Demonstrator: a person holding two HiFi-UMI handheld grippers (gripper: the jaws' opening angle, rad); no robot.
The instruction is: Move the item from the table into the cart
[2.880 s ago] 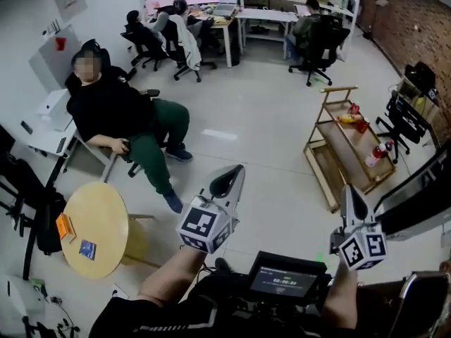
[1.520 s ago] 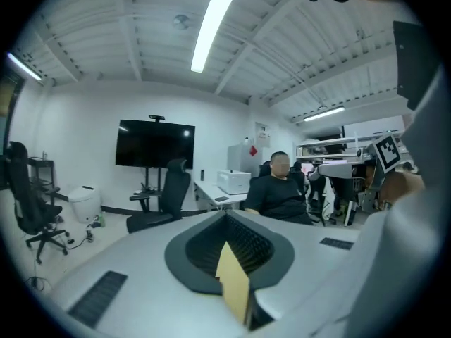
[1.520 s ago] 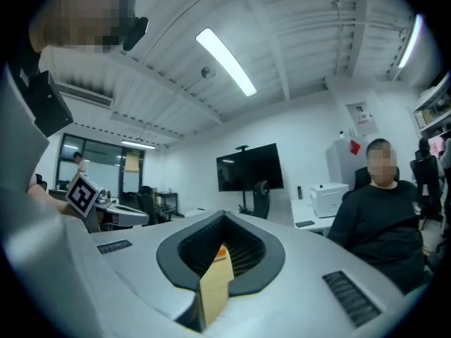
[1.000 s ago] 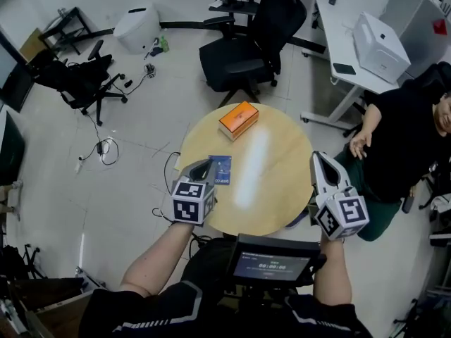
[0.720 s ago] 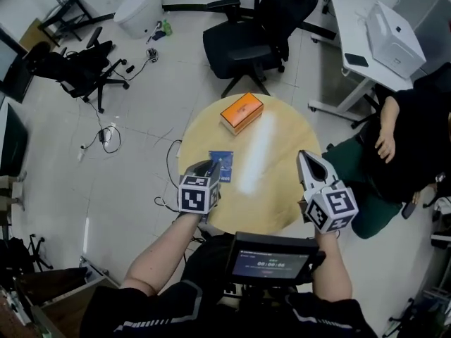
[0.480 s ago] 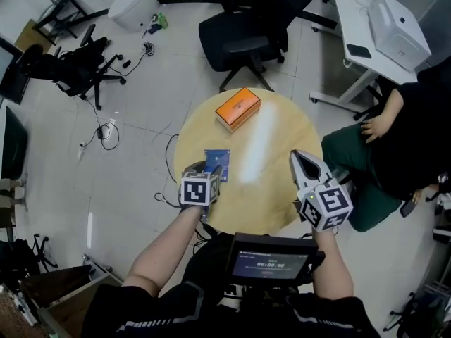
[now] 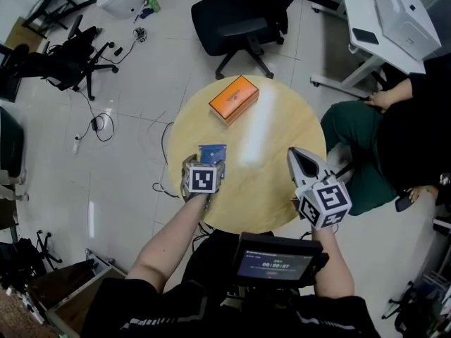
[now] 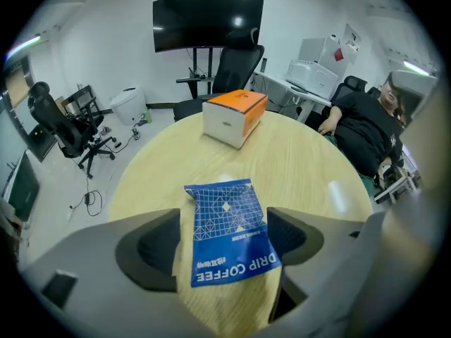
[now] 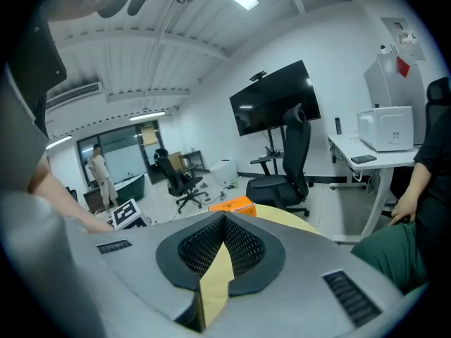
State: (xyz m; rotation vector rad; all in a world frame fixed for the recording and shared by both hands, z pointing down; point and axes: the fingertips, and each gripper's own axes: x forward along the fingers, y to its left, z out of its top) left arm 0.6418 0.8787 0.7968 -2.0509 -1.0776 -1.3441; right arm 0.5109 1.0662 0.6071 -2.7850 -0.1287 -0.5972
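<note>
A blue drip-coffee packet point(image 7: 212, 152) lies flat near the left edge of a round wooden table point(image 7: 275, 129). My left gripper point(image 7: 206, 163) points steeply down over it. Its jaws have just been opening and now stand wide on either side of the packet point(image 8: 229, 231), with the pads clear of it. An orange box point(image 7: 234, 98) sits at the table's far side, and the left gripper view shows this box point(image 8: 235, 117) beyond the packet. My right gripper point(image 7: 297, 158) hovers over the table's right edge, shut with nothing in it. In its own view the right gripper point(image 9: 224, 220) has its tips together.
A black office chair point(image 7: 243, 13) stands just beyond the table. A seated person point(image 7: 402, 136) is close on the right, next to a white desk with a printer point(image 7: 398, 9). Another chair point(image 7: 67, 51) and cables lie on the floor to the left. No cart is in view.
Both grippers have come down toward the table. The left gripper's jaws went from shut to wide open and now straddle the blue packet. The right gripper stays shut.
</note>
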